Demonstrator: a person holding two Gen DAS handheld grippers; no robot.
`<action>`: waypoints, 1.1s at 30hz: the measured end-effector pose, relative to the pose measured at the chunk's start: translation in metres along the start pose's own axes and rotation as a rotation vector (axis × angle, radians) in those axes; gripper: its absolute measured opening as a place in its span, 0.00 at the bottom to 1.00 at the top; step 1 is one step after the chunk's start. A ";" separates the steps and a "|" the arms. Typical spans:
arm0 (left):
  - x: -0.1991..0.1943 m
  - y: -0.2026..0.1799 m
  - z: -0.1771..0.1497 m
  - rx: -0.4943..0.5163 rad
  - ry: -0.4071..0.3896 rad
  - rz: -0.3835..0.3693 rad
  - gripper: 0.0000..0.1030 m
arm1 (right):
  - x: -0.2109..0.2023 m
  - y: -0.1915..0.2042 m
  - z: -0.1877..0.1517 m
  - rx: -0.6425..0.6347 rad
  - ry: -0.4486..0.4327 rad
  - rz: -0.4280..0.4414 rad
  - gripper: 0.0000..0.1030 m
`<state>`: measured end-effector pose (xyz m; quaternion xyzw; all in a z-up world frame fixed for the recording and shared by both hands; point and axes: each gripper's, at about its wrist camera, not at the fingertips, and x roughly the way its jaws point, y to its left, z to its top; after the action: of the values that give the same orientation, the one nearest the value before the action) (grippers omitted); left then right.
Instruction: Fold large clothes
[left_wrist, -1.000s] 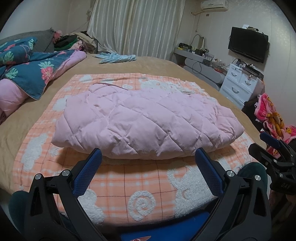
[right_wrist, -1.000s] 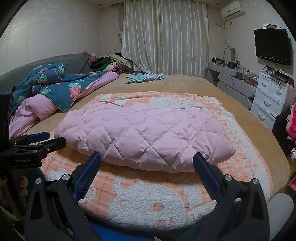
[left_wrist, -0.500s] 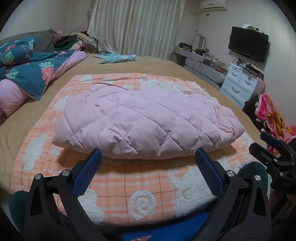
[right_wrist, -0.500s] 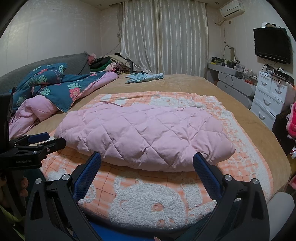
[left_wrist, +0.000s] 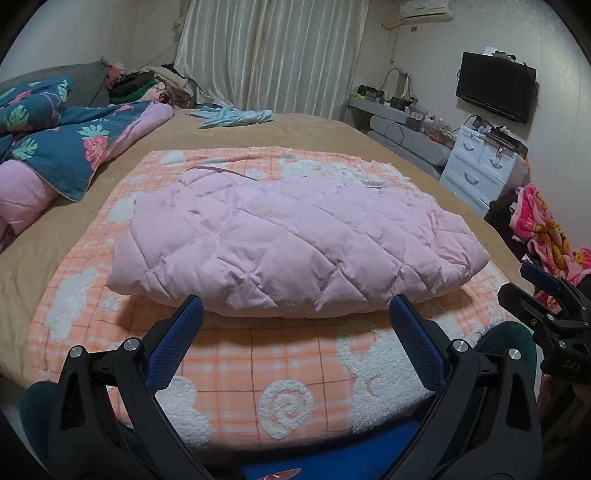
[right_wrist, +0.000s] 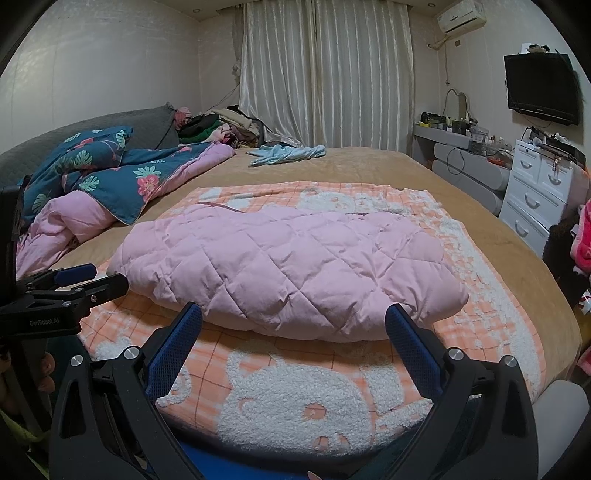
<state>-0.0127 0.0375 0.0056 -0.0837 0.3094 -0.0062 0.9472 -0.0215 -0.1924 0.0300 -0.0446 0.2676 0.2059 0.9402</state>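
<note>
Both jaws spread wide and empty, left gripper (left_wrist: 295, 314) and right gripper (right_wrist: 293, 319) short of folded pink quilted coat (left_wrist: 295, 240), seemingly not touching

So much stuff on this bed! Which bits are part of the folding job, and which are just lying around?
Part of the job:
pink quilted coat
left gripper
right gripper

Just lying about:
orange blanket
floral duvet
light blue garment

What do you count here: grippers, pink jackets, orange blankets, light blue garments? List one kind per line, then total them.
Grippers: 2, the left gripper and the right gripper, both open
Pink jacket: 1
Orange blanket: 1
Light blue garment: 1
Total: 5
</note>
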 end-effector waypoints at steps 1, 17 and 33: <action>0.000 0.000 0.000 0.000 0.000 0.000 0.91 | 0.000 0.001 0.000 0.000 0.001 0.000 0.96; -0.002 0.002 0.003 0.003 -0.010 0.009 0.91 | 0.000 0.003 -0.001 -0.005 -0.006 -0.007 0.96; 0.000 0.000 -0.003 0.019 0.003 0.015 0.91 | 0.001 0.006 0.000 -0.010 -0.005 -0.021 0.96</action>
<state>-0.0142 0.0373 0.0034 -0.0726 0.3112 -0.0020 0.9476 -0.0230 -0.1868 0.0298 -0.0517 0.2638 0.1977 0.9427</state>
